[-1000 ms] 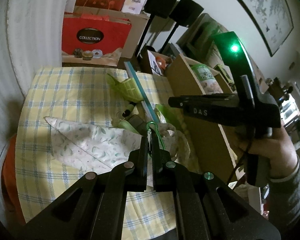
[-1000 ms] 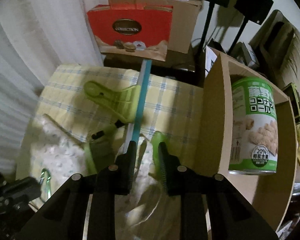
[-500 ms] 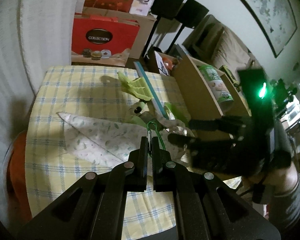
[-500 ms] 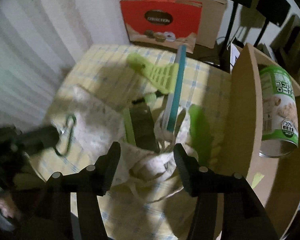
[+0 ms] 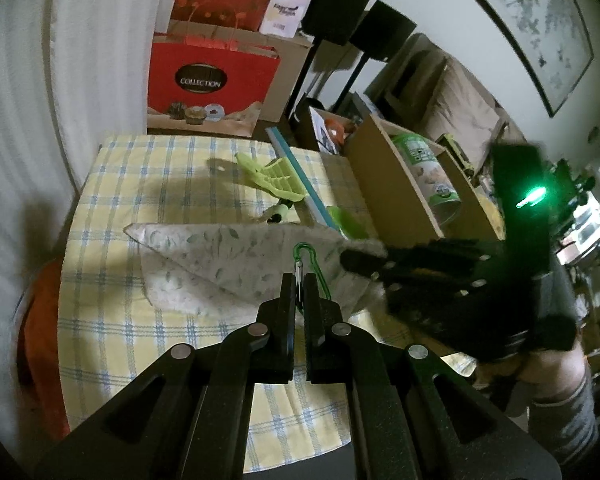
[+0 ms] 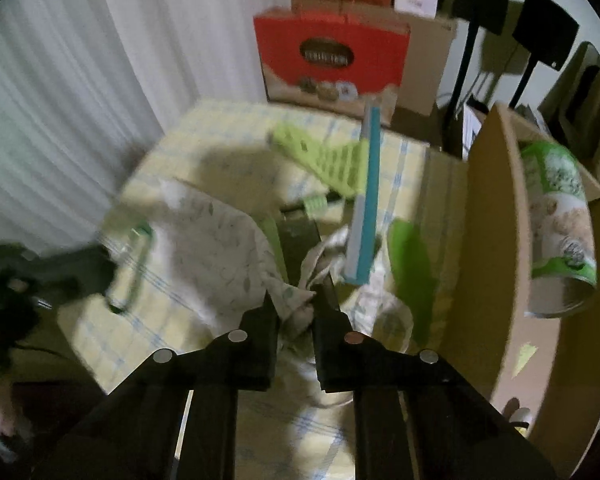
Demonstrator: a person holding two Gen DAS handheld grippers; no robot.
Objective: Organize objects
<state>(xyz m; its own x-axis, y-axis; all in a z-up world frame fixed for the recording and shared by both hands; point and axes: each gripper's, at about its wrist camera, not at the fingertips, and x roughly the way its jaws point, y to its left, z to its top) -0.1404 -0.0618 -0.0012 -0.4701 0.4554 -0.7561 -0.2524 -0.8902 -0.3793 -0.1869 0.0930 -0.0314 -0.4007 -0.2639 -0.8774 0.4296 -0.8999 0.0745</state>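
Note:
My left gripper (image 5: 299, 280) is shut on a green carabiner (image 5: 309, 258), held above a leaf-print cloth bag (image 5: 228, 256) on the checked table. My right gripper (image 6: 294, 300) is shut on the bag's rim (image 6: 296, 300) and lifts it, which shows the bag's opening. The carabiner also shows in the right wrist view (image 6: 134, 264), left of the bag. Inside or behind the bag stand a blue-and-white flat stick (image 6: 366, 200) and green plastic pieces (image 6: 410, 256). A large green clip (image 5: 274, 178) lies behind.
A cardboard shelf box (image 6: 496, 240) at the right holds a green can (image 6: 560, 216) on its side. A red gift bag (image 5: 208, 80) and speaker stands (image 5: 340, 8) are behind the table (image 5: 112, 320). A white curtain is at the left.
My right gripper dropped from above the table and closed on the bag's rim, pulling it up. My left gripper keeps the carabiner and has drawn back a little.

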